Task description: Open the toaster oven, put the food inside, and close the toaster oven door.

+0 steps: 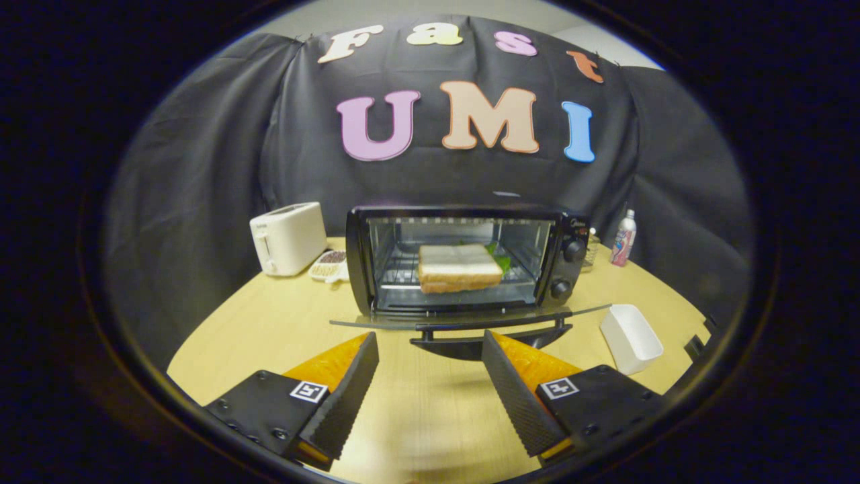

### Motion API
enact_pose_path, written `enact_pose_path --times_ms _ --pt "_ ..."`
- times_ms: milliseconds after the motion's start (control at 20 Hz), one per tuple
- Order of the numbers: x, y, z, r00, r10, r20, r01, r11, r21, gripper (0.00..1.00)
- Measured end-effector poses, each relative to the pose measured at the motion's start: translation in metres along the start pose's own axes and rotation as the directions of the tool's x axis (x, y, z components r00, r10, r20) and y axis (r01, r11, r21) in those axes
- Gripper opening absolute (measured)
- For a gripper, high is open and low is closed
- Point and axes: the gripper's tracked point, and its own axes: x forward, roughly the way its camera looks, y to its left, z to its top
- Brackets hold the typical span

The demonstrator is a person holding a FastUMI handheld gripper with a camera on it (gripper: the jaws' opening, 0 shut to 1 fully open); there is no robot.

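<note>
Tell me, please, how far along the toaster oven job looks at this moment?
Opening and loading look done: the toaster oven door lies folded down and the sandwich sits on the rack inside. Nothing is in hand; the gripper is open, its fingers just short of the door handle. Closing the door is left.

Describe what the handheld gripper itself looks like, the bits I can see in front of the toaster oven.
The gripper has two wedge-shaped fingers with ribbed, finely textured inner faces that taper toward the tips. Each finger sits on a flat black block fastened with small screws. Each block carries a square black-and-white marker tag. No cables are visible. The fingers stand open with nothing between them.
</note>
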Motion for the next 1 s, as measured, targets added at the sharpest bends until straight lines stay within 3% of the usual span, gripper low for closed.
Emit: enact_pose_path --times_ms 350,1000 --pt "0.027 -0.003 0.044 0.996 -0.026 0.081 0.024 0.999 0.027 0.98" --pt "0.071 0.006 0.091 0.988 0.014 0.153 -0.024 0.997 0.069 0.97"
